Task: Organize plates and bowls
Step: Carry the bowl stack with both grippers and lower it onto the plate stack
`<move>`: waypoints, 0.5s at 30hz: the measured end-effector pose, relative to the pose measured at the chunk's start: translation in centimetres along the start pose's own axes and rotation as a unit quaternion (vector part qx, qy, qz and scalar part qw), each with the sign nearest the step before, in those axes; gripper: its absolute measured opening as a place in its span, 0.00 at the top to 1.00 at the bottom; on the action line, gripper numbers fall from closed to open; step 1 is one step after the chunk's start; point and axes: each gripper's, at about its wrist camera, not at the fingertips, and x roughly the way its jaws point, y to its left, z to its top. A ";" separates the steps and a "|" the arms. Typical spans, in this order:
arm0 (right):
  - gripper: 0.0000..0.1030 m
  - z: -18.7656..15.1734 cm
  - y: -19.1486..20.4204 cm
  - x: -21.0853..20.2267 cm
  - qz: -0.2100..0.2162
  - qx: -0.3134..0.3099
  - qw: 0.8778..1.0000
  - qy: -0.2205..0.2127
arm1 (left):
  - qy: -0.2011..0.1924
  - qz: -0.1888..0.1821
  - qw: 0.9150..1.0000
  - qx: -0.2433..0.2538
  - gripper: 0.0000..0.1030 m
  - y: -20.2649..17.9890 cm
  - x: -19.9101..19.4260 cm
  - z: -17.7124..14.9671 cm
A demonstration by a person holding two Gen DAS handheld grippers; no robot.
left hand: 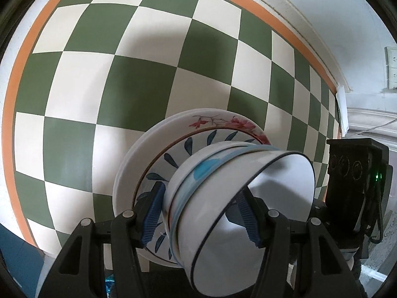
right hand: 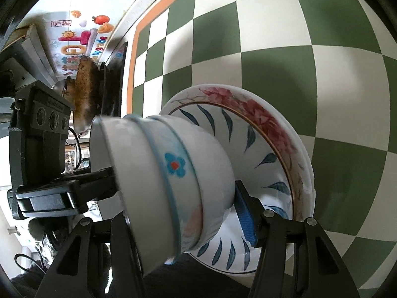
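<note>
You cannot see the lower part of the stack of bowls point(left hand: 238, 198) in the left wrist view; the picture's bottom edge cuts it. The bowls hide most of the blue-leaf plate point(left hand: 173, 159) and part of the right blue pad. In the right wrist view, the bowls point(right hand: 161, 186) cover the left finger fully. The wall poster point(right hand: 79, 39) is too small to read.

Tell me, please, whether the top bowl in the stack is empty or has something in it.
Empty, as far as shows: the left wrist view looks into the top bowl and finds only bare white inside, with shadow.
</note>
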 end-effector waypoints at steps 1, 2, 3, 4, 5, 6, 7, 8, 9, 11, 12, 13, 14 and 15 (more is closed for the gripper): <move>0.43 0.0 -0.1 -0.1 0.000 0.000 1.000 0.001 | 0.000 -0.001 1.000 -0.001 0.46 0.0 0.0 0.0; 0.43 0.0 -0.1 -0.2 -0.002 0.000 1.000 0.001 | 0.000 -0.002 1.000 -0.002 0.46 0.0 0.1 0.1; 0.43 0.0 -0.2 -0.3 -0.003 -0.001 1.000 0.000 | 0.001 -0.002 1.000 0.002 0.46 0.0 0.0 0.1; 0.43 -0.1 -0.3 -0.5 -0.005 -0.001 1.000 0.000 | 0.001 -0.001 1.000 0.003 0.46 0.0 0.0 0.1; 0.43 -0.1 -0.3 -0.5 -0.006 -0.001 1.000 0.000 | 0.000 0.000 1.000 0.005 0.46 -0.1 0.0 0.1; 0.43 -0.1 -0.4 -0.6 -0.007 0.002 1.000 0.001 | 0.000 0.000 1.000 0.006 0.46 0.0 0.0 0.2; 0.43 -0.2 -0.4 -0.6 -0.007 0.004 1.000 0.002 | 0.000 0.000 1.000 0.007 0.46 0.0 0.0 0.2; 0.43 -0.2 -0.5 -0.6 -0.007 0.009 1.000 0.004 | 0.001 0.001 1.000 0.007 0.46 -0.1 0.0 0.2; 0.43 -0.2 -0.4 -0.6 -0.008 0.014 1.000 0.006 | 0.001 0.001 1.000 0.008 0.46 -0.1 0.0 0.1; 0.41 -0.1 -0.1 -0.3 -0.013 0.018 1.000 0.009 | 0.000 0.003 1.000 0.010 0.46 -0.2 0.0 0.1; 0.40 -0.2 0.1 -0.2 -0.018 0.018 1.000 0.011 | -0.001 0.005 1.000 0.010 0.46 -0.2 -0.1 0.0; 0.40 -0.2 0.1 -0.2 -0.022 0.017 1.000 0.011 | -0.002 0.006 1.000 0.011 0.46 -0.3 -0.2 0.0; 0.40 -0.3 0.3 -0.2 -0.025 0.017 0.999 0.011 | -0.003 0.007 1.000 0.011 0.46 -0.3 -0.2 -0.1; 0.39 -0.4 0.4 -0.2 -0.029 0.015 0.999 0.011 | -0.004 0.007 1.000 0.010 0.46 -0.3 -0.3 -0.1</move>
